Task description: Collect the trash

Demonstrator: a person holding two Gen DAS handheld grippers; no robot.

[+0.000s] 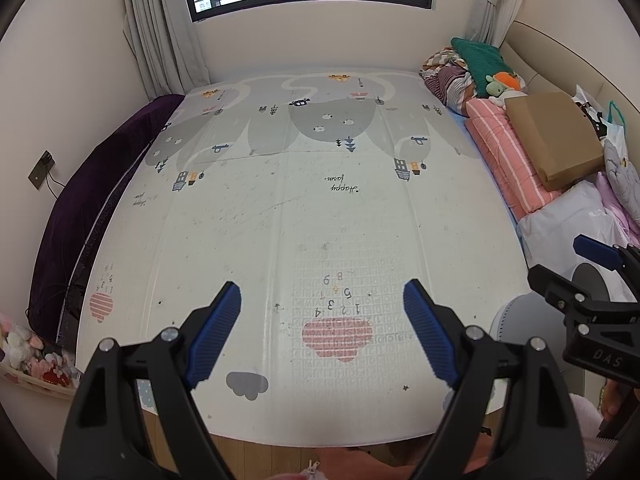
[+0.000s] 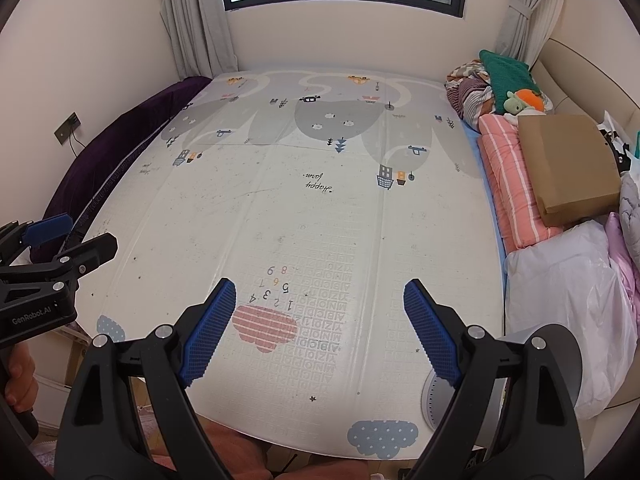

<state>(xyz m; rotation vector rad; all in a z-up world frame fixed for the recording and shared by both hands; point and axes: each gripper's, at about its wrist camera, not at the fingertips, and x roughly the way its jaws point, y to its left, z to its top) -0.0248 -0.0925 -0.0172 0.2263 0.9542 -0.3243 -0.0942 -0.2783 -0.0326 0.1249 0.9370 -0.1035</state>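
A printed play mat [image 1: 280, 208] [image 2: 328, 224] covers the bed and is dotted with small dark specks and crumbs [image 1: 240, 216] [image 2: 208, 196]. I see no larger piece of trash on it. My left gripper [image 1: 322, 296] hangs over the mat's near end, open, with nothing between its blue pads. My right gripper [image 2: 320, 292] hovers beside it, also open and empty. Each shows at the edge of the other's view: the right gripper [image 1: 560, 264] at the right, the left gripper [image 2: 80, 236] at the left.
Along the bed's right side lie a white plastic bag [image 1: 560, 224] [image 2: 560, 276], a brown paper package [image 1: 556, 136] [image 2: 568, 164], pink striped bedding [image 1: 504, 152] and plush toys. A round white and grey object [image 2: 440, 396] stands at the near right corner. A purple cloth [image 1: 100, 184] lines the left edge.
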